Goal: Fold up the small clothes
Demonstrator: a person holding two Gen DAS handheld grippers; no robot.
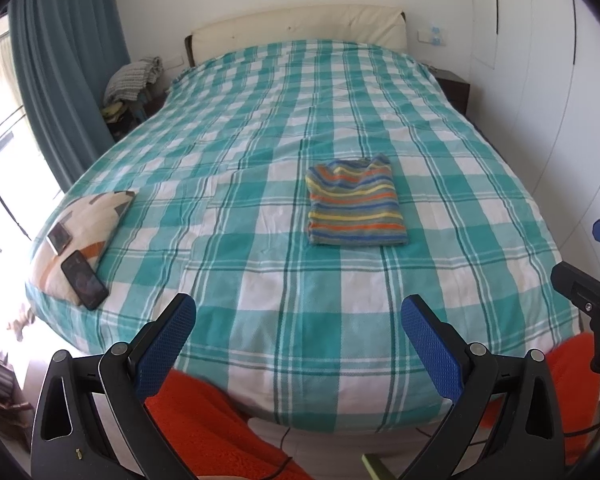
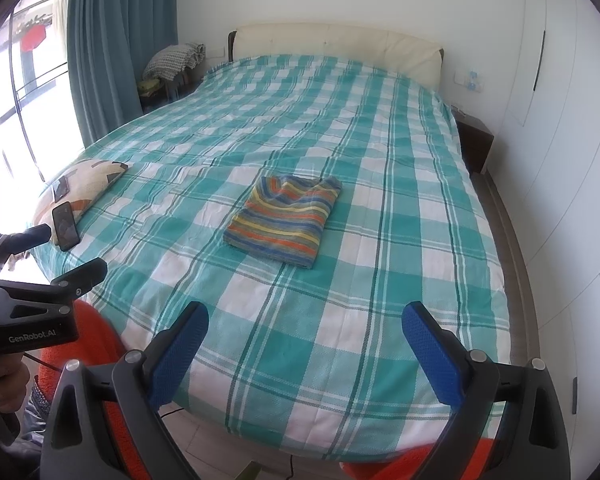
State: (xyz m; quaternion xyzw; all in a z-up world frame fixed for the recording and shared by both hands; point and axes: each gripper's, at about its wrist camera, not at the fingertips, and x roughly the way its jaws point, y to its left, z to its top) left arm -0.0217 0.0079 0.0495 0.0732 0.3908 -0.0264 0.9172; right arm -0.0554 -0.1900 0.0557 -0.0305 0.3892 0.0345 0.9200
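Note:
A small striped garment point(image 1: 354, 204), in orange, yellow, blue and grey bands, lies folded into a neat rectangle on the teal and white checked bedspread point(image 1: 260, 128). It also shows in the right wrist view point(image 2: 284, 220) near the middle of the bed point(image 2: 380, 140). My left gripper point(image 1: 298, 320) is open and empty, held back over the bed's near edge, well short of the garment. My right gripper point(image 2: 306, 328) is open and empty too, also near the foot of the bed. The left gripper shows at the left edge of the right wrist view point(image 2: 64, 256).
A patterned pillow point(image 1: 80, 232) lies at the bed's left edge with a dark phone point(image 1: 85, 280) and a smaller device point(image 1: 59, 238) on it. Teal curtains point(image 1: 64, 52) hang left. White wardrobes point(image 2: 560, 120) stand right. A dark nightstand point(image 2: 474, 144) stands beside the headboard.

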